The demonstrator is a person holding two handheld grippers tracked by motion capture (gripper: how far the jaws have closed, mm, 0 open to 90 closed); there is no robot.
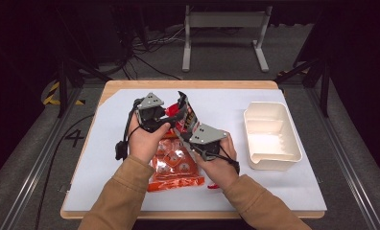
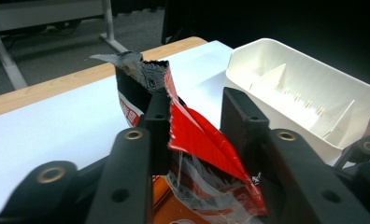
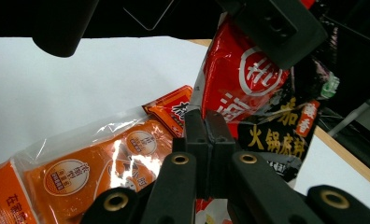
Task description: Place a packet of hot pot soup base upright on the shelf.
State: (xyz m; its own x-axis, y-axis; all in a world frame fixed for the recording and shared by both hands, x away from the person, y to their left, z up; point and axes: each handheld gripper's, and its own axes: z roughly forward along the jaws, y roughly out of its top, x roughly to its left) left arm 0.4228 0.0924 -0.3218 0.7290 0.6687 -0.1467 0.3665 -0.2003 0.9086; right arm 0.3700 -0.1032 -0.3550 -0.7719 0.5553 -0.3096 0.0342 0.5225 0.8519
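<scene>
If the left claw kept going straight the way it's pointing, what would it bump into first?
Probably the red-and-black packet, which already stands between its jaws. Past that, the white tray seems next in line, though depth is hard to judge.

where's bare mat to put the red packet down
Bare mat lies left of the orange packet, and more between the red packet and the white tray. The middle, where both grippers work over the orange packet, is crowded.

Pouch [image 1: 185, 115] above snack pack [image 1: 174, 165], apparently overlapping; tray [image 1: 270, 136] right, apart.
</scene>
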